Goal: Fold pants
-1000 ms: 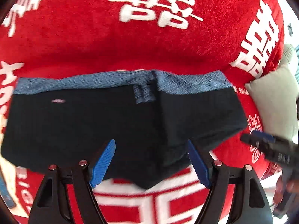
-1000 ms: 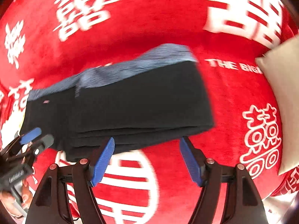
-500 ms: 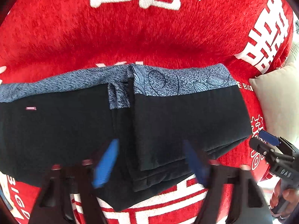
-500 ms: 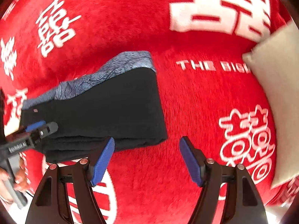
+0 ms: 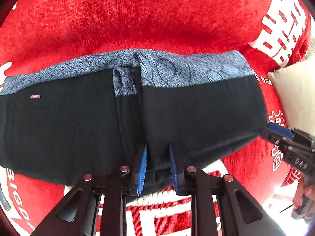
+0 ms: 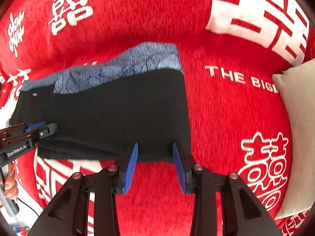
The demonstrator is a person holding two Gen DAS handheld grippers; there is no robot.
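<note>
Black pants [image 5: 196, 116] with a blue patterned waistband lie partly folded on a red blanket; the right part is folded over the left. My left gripper [image 5: 157, 153] has its blue pads narrowed around the near edge of the folded layers at the middle fold. My right gripper [image 6: 155, 149] is partly closed around the near right corner of the pants [image 6: 122, 114], with the cloth edge between the pads. Each gripper shows in the other's view: the right one at the pants' right edge [image 5: 283, 137], the left one at the left [image 6: 35, 129].
The red blanket [image 6: 226, 122] with white characters covers the surface. A pale cushion [image 6: 299, 122] lies at the right, also in the left wrist view [image 5: 295, 96]. A hand holds each gripper handle at the frame edges.
Both grippers moved forward onto the near edge of the pants and narrowed from wide open. The pants look larger and closer in both views.
</note>
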